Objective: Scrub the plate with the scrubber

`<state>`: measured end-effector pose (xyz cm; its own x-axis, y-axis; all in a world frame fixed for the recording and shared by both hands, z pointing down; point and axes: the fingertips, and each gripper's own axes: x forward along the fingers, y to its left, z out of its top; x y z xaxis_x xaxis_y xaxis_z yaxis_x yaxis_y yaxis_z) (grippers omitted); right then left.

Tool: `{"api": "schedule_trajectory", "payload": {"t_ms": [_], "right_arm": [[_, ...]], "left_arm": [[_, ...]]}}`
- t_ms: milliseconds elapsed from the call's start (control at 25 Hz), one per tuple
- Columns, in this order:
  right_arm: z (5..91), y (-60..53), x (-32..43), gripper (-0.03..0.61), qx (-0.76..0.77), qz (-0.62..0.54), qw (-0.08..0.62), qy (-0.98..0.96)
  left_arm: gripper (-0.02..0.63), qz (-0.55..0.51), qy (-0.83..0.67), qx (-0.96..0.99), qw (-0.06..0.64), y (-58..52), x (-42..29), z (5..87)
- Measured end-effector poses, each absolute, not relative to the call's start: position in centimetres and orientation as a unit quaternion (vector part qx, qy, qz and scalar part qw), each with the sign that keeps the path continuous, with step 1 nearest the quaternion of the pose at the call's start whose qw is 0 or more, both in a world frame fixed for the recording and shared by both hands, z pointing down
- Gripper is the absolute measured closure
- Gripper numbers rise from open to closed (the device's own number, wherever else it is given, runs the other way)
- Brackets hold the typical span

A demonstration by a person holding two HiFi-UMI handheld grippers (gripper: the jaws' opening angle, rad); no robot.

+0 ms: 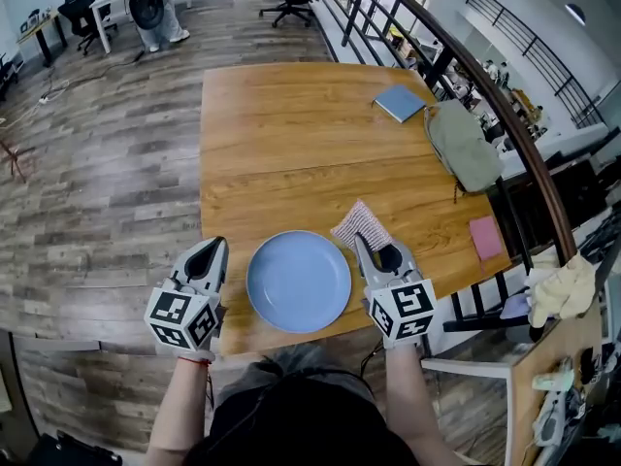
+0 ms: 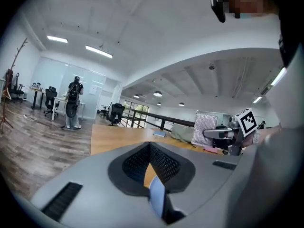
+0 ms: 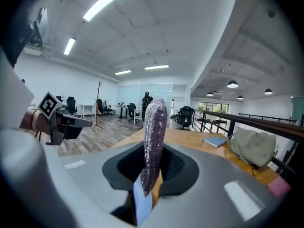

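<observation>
A round blue plate (image 1: 298, 281) lies flat on the wooden table (image 1: 281, 144), near its front edge. My right gripper (image 1: 374, 252) hangs just right of the plate, shut on a glittery pink-grey scrubber (image 1: 360, 223) that sticks out beyond its tips. In the right gripper view the scrubber (image 3: 154, 134) stands upright between the jaws of that gripper (image 3: 154, 151). My left gripper (image 1: 207, 258) hovers left of the plate, clear of its rim, fingers together and holding nothing. From the left gripper view, my left gripper (image 2: 151, 146) points across the table, with the scrubber (image 2: 205, 127) at the right.
A blue notebook (image 1: 400, 102) and a grey-green bag (image 1: 462, 144) lie at the table's far right. A pink pad (image 1: 485, 237) sits by the right edge. A dark railing (image 1: 505, 115) runs behind that edge. A person (image 1: 155, 8) stands far off among office chairs.
</observation>
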<state>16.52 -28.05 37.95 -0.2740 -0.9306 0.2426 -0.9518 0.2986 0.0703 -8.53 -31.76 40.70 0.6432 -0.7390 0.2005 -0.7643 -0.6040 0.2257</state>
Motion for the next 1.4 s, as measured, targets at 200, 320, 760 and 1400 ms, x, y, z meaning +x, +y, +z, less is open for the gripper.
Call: {"api": "schedule_trajectory", "payload": {"t_ms": [200, 320, 760, 1400], "right_arm": [[35.6, -28.2, 16.9, 0.506, 0.595, 0.03, 0.091, -0.798], [34.2, -28.3, 16.9, 0.506, 0.596, 0.021, 0.079, -0.799], [29.8, -28.6, 17.0, 0.506, 0.594, -0.008, 0.039, -0.804], [27.4, -27.7, 17.0, 0.506, 0.59, -0.031, 0.026, -0.806]], "left_arm": [[0.617, 0.019, -0.412, 0.903, 0.118, -33.3, -7.8, 37.6], [0.617, 0.006, -0.411, 0.905, 0.106, -33.9, -7.5, 36.0], [0.617, -0.025, -0.397, 0.916, 0.055, -34.8, -6.0, 30.7], [0.618, -0.049, -0.398, 0.915, 0.04, -34.2, -5.5, 27.9]]}}
